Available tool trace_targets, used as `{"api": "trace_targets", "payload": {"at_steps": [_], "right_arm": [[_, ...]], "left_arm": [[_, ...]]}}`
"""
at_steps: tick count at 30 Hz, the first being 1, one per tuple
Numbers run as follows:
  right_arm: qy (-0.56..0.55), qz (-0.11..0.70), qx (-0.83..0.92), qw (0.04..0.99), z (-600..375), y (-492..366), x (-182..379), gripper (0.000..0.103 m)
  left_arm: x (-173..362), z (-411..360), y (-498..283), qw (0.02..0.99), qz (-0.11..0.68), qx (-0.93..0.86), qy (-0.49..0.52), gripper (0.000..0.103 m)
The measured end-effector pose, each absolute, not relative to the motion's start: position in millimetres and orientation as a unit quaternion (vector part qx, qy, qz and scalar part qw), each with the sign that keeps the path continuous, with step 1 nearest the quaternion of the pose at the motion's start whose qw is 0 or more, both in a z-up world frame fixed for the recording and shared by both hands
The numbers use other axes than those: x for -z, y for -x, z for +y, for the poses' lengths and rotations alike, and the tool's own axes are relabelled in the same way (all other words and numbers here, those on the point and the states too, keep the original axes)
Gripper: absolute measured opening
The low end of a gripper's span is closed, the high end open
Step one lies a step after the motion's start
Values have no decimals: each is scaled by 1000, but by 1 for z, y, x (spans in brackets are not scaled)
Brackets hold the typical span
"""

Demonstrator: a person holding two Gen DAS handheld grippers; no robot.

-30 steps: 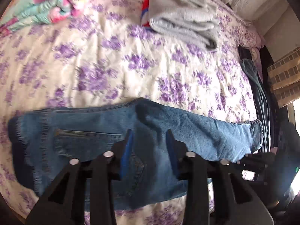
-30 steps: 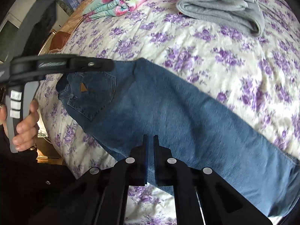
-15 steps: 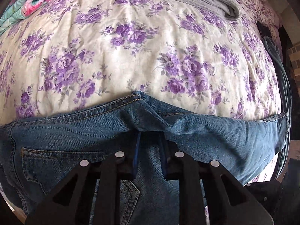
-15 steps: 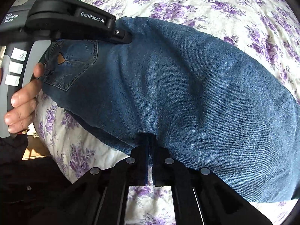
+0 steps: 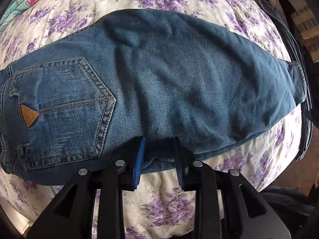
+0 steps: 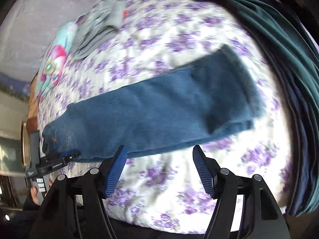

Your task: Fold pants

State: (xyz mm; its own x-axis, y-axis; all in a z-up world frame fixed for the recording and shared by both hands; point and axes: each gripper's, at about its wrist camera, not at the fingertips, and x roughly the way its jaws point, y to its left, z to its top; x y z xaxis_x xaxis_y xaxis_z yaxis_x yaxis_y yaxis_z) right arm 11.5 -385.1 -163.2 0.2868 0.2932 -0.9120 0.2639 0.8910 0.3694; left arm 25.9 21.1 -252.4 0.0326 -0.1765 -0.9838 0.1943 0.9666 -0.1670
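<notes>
Blue jeans lie folded lengthwise on the floral bedspread, back pocket with a brown tab at the left, leg hem at the right. My left gripper stands open at the jeans' near edge, its tips at the denim, holding nothing. In the blurred right wrist view the jeans stretch across the bed. My right gripper is wide open and empty, just in front of their near edge. The left gripper shows at the waist end there.
A folded grey garment and a colourful folded cloth lie at the far side of the bed. Dark green and navy clothes hang along the right edge. The colourful cloth also shows at the upper left of the left wrist view.
The near edge of the jeans was carried over, so the back pocket now faces up. Both grippers have let go and opened. The right gripper has pulled back and swung right.
</notes>
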Motion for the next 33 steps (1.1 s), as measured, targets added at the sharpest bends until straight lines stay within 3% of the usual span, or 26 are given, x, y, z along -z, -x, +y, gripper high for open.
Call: {"api": "trace_targets", "payload": {"at_steps": [11, 19, 20, 21, 27, 29, 33], "right_arm": [[-465, 525, 46, 711, -473, 17, 231, 69], [-527, 480, 30, 701, -486, -12, 250, 71], [-524, 476, 33, 705, -486, -15, 250, 56], [-513, 474, 39, 715, -485, -17, 248, 21], [-424, 484, 59, 764, -464, -24, 216, 21], [-413, 491, 63, 764, -464, -27, 216, 21], [-424, 493, 58, 757, -469, -28, 217, 22]], "left_arm": [[199, -27, -40, 731, 656, 190, -19, 27], [210, -124, -67, 701, 662, 266, -20, 27], [213, -131, -68, 698, 664, 267, -26, 27], [217, -136, -67, 694, 668, 266, -37, 27], [250, -152, -67, 680, 687, 243, -79, 28], [249, -158, -64, 681, 685, 243, -91, 35], [237, -174, -54, 678, 681, 258, -100, 37]]}}
